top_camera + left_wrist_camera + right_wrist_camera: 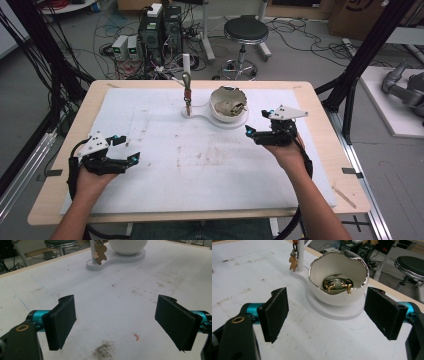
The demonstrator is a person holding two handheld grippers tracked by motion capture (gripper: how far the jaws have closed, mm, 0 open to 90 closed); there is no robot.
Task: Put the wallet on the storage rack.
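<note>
A white egg-shaped bowl (228, 106) (338, 280) with a jagged silver rim stands on a white base (200, 116) (337, 312) at the table's far middle. Inside it lies a coiled olive strap with gold fittings (336, 285). A white post (186, 65) on the same base carries a small brown gingerbread-man charm (99, 253) (292, 262). My right gripper (255, 132) (327, 315) is open just in front of the bowl. My left gripper (131, 157) (116, 322) is open over bare mat at the near left, holding nothing.
A white mat (200, 165) covers the wooden table (320, 100). A dark smudge (103, 351) and a tiny orange scrap (136, 337) lie on the mat near my left gripper. Beyond the table stand a stool (245, 32), computers (160, 30) and floor cables.
</note>
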